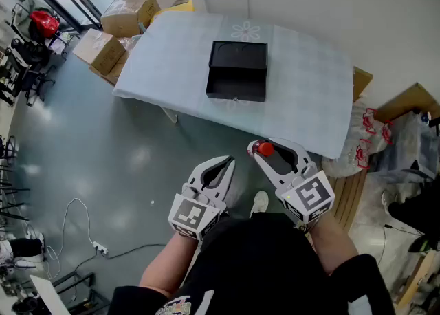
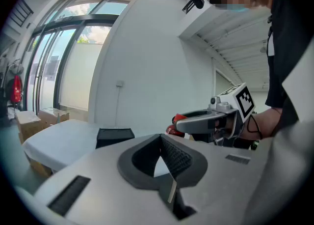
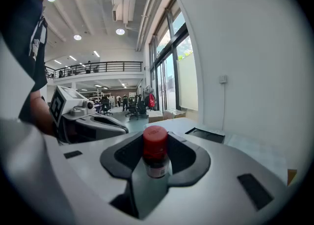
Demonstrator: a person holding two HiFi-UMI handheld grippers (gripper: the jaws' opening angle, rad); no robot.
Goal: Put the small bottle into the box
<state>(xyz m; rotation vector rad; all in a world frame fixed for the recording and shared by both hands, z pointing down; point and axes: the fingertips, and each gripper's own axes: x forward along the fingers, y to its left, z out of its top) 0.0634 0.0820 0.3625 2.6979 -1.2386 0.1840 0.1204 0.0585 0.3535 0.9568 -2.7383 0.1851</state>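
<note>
The small bottle [image 1: 265, 148] has a red cap and stands upright between the jaws of my right gripper [image 1: 269, 148], which is shut on it, low and close to my body. In the right gripper view the bottle [image 3: 156, 156] fills the gap of the right gripper [image 3: 156, 139]. My left gripper [image 1: 225, 163] hangs beside it on the left, shut, with nothing held. In its own view the left gripper [image 2: 159, 140] shows its tips meeting. The black box [image 1: 237, 71] lies open on the white table [image 1: 309, 93] ahead, well beyond both grippers.
Cardboard boxes [image 1: 115, 26] are stacked on the floor left of the table. Flat cardboard and plastic bags [image 1: 385, 135] lie at its right end. A white cable [image 1: 75, 231] runs over the grey floor at the lower left.
</note>
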